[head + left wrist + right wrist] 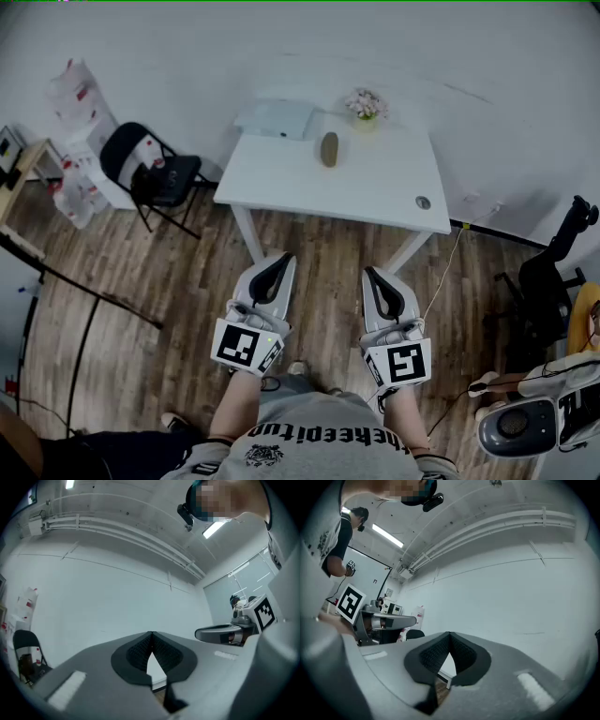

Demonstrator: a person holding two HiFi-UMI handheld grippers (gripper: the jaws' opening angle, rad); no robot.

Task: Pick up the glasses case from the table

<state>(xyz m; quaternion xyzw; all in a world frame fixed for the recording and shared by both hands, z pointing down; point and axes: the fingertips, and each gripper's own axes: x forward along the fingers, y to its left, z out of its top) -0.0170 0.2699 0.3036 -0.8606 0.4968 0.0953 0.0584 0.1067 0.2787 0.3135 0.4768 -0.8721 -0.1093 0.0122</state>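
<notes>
In the head view, the glasses case is seen lying shut on the white table, toward its far edge, so nothing of its inside can be made out. Near it on the right, a small pot is filled with pale pink flowers, and a flat white box is set at the far left corner. The left gripper and the right gripper are held side by side over the wooden floor, well apart from the table, and nothing is carried in either. A black folding chair is placed left of the table. In the left gripper view, the ribbed pads are pressed together at the tips with nothing between them. In the right gripper view, the jaws are likewise brought fully together and empty, and a sliver of the table's white edge is framed below the tips.
</notes>
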